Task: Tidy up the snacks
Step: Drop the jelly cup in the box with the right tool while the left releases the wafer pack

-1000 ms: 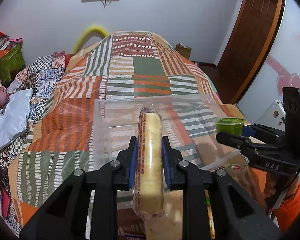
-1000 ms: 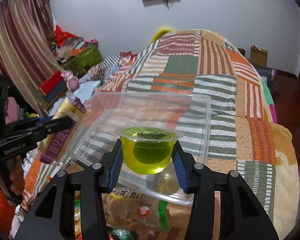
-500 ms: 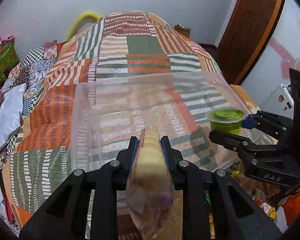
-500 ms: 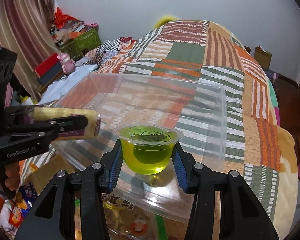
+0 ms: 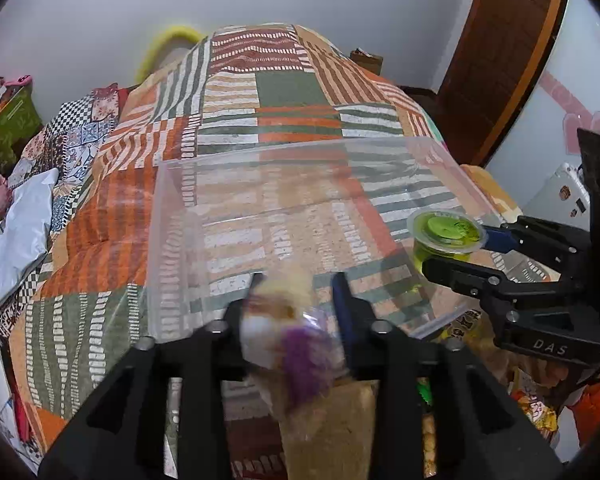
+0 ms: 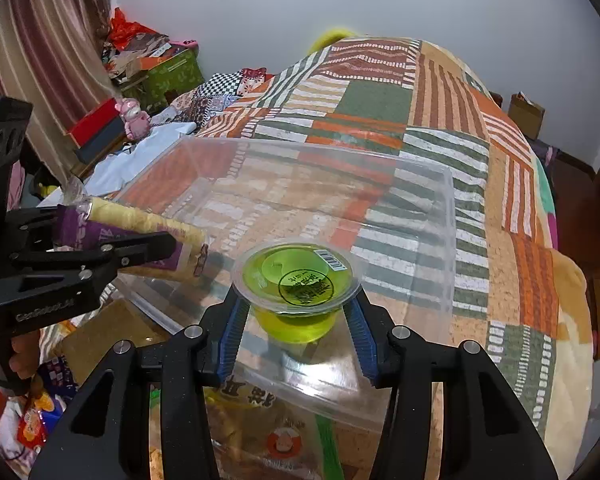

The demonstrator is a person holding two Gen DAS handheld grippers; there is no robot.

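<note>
1. The left gripper (image 5: pixel 298 300) is matt black plastic, built of angular open-framed arms with silver screws at the joints.
2. Its side carries faint pale lettering (blurred, seemingly "GenRobot.AI").
3. The right gripper (image 6: pixel 296 322) has the same black frame and screws, with ribbed blue pads (image 6: pixel 360 338) lining its fingers.
4. White letters "DAS" mark its body.
5. An orange sleeve (image 5: pixel 592 404) shows behind it.

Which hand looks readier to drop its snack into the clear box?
Left. The left hand-held gripper is already opening, and its wrapped roll hangs over the clear box. The right hand-held gripper pinches the green jelly cup.
</note>
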